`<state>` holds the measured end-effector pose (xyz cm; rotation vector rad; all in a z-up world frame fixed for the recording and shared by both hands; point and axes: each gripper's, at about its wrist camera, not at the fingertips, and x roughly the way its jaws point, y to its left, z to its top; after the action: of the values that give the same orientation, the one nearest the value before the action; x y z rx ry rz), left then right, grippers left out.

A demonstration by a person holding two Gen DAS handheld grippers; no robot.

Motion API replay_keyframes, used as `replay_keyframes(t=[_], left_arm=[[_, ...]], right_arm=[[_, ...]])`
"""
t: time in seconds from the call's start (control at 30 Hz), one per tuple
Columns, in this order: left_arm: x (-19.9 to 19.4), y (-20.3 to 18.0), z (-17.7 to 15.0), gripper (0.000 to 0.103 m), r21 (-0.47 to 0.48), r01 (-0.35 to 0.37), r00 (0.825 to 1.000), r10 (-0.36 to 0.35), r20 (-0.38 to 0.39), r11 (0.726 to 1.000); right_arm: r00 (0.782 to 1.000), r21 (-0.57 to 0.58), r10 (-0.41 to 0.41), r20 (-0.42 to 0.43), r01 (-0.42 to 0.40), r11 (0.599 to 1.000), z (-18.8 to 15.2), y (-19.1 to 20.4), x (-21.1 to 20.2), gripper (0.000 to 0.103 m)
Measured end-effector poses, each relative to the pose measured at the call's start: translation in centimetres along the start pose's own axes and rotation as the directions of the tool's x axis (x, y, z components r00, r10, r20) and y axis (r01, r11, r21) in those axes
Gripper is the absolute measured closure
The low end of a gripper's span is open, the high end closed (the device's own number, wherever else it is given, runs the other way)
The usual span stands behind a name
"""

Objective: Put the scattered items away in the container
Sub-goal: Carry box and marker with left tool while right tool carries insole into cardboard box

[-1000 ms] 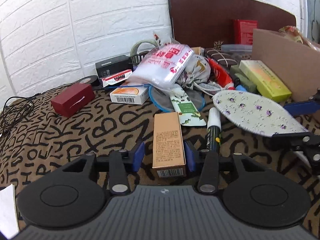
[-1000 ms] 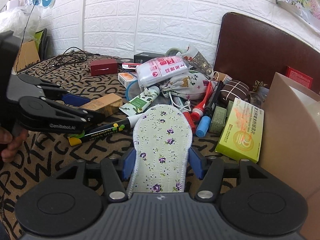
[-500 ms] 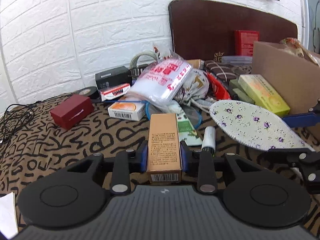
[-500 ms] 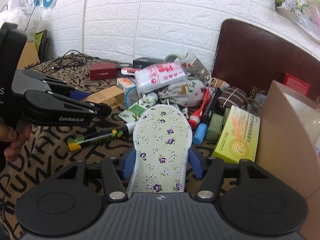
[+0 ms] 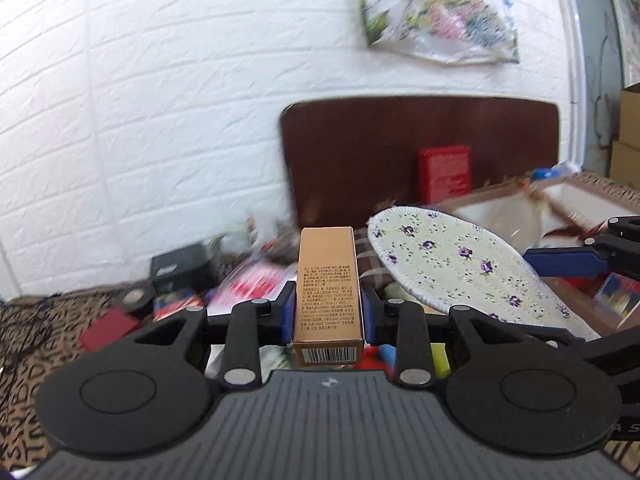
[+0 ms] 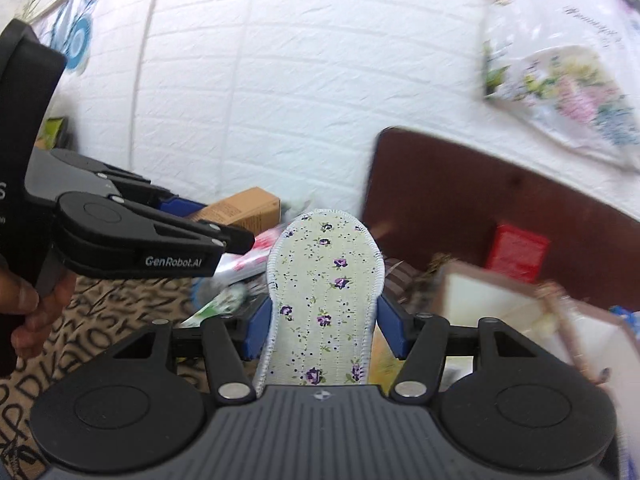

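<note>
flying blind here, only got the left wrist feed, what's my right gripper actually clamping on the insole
Observer: The right gripper pinches the floral insole across its narrow heel end, one blue pad on each edge.
Operator: is it drooping
Observer: No, the toe end sticks straight out ahead of the fingers.
Operator: anything near it on that side
Observer: The left gripper sits just beside the toe, holding the gold box; they look apart, not touching.
</note>
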<state>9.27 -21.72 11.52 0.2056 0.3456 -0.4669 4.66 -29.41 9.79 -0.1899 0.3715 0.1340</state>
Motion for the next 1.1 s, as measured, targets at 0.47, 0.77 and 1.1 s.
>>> replay_keyframes(t=[0.47,0.77,1.1], left_arm=[[7.7,-11.9,5.6,0.071,-0.018,0.123,0.992,-0.123,0.001,0.992],[9.6,-13.9,5.4,0.071,-0.050,0.032,0.998,-0.035,-0.058,0.998],[8.6,-13.9,4.9,0.063,-0.067,-0.054,0.997,0.049,-0.064,0.996]], right_arm=[[0.960,0.180,-0.278,-0.019,0.277,0.944,-1.3,-14.1,-2.4,0.046],[0.942,0.250,-0.307,-0.132,0.332,0.910,-5.5,-17.6,-0.7,0.046],[0.938,0.294,-0.301,-0.174,0.341,0.893,-7.1,-17.9,-0.1,0.036]])
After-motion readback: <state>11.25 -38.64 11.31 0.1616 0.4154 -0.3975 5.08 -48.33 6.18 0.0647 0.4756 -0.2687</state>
